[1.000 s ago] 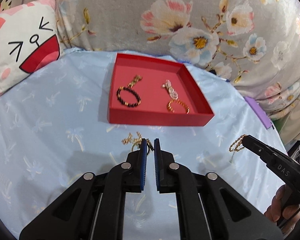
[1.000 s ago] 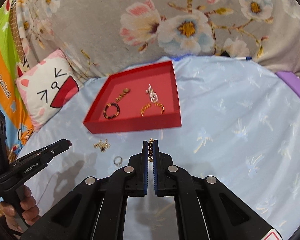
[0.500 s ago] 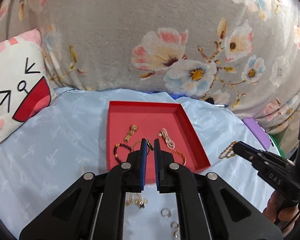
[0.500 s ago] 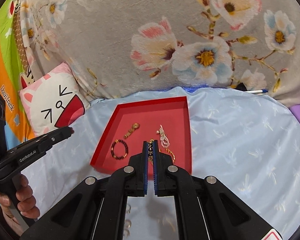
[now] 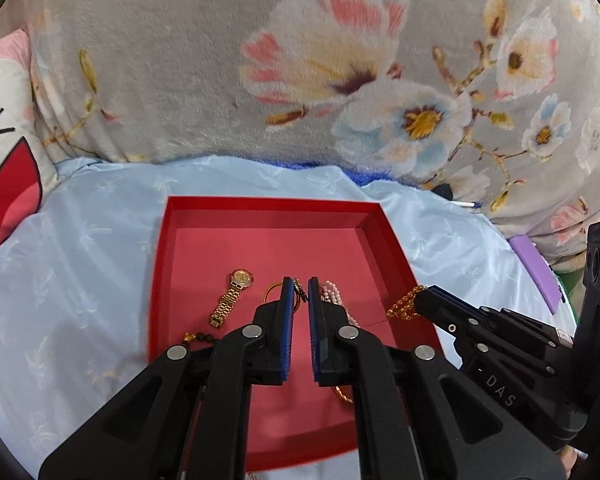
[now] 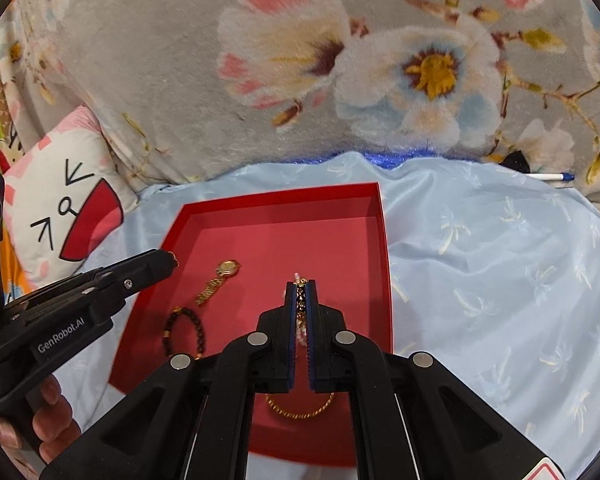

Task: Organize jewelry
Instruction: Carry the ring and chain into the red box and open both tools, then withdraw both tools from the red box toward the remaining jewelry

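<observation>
The left tongs (image 5: 298,288) are pressed on a small gold piece (image 5: 299,286), too small to make out, over the red tray (image 5: 268,216). The right tongs (image 6: 300,286) pinch a gold chain (image 6: 300,300), mostly hidden between the pads. In the tray lie a gold watch (image 5: 232,298) at left, a dark bead bracelet (image 6: 184,332) nearer, pink pearls (image 5: 334,298) half hidden, and a gold bracelet (image 6: 300,410) cut off by the tongs. The tray sits on a pale blue sheet (image 6: 500,260); a floral blanket (image 5: 300,60) lies beyond.
</observation>
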The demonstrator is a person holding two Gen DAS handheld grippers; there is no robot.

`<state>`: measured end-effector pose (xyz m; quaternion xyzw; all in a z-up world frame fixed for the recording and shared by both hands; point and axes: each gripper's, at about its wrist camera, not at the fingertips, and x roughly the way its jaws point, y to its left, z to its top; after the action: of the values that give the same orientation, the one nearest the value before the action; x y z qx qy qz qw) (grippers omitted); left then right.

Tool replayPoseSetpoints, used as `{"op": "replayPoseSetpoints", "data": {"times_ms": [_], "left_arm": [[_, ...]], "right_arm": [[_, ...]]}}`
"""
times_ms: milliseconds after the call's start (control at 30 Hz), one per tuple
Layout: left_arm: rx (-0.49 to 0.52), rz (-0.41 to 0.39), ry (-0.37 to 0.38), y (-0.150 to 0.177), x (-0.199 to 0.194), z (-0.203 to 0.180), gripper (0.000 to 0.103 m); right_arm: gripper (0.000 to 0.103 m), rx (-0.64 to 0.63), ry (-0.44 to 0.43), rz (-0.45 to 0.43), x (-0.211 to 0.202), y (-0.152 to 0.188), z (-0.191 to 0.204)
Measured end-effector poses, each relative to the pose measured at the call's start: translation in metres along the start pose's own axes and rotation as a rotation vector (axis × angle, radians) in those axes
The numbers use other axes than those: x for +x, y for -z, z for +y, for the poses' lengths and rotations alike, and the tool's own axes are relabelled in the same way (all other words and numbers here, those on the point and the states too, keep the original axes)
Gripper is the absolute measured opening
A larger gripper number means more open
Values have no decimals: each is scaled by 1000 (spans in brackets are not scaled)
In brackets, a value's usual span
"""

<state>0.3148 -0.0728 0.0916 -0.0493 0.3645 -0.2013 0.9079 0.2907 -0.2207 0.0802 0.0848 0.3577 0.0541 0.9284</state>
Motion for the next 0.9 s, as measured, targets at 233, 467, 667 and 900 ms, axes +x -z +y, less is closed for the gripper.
{"op": "replayPoseSetpoints", "data": {"times_ms": [233,467,667,900], "left_arm": [[-5,52,-22,6,37,4,6],[-16,69,-33,8,53,8,7],[-33,37,-34,5,43,13,34],[-6,-22,-60,20,-4,15,35]], "right_arm": [[3,11,13,36,31,3,-12],[12,-8,32,25,40,2,-15],[24,6,33,-23,22,1,-19],[24,39,-13,-54,-28,28,-23]]}}
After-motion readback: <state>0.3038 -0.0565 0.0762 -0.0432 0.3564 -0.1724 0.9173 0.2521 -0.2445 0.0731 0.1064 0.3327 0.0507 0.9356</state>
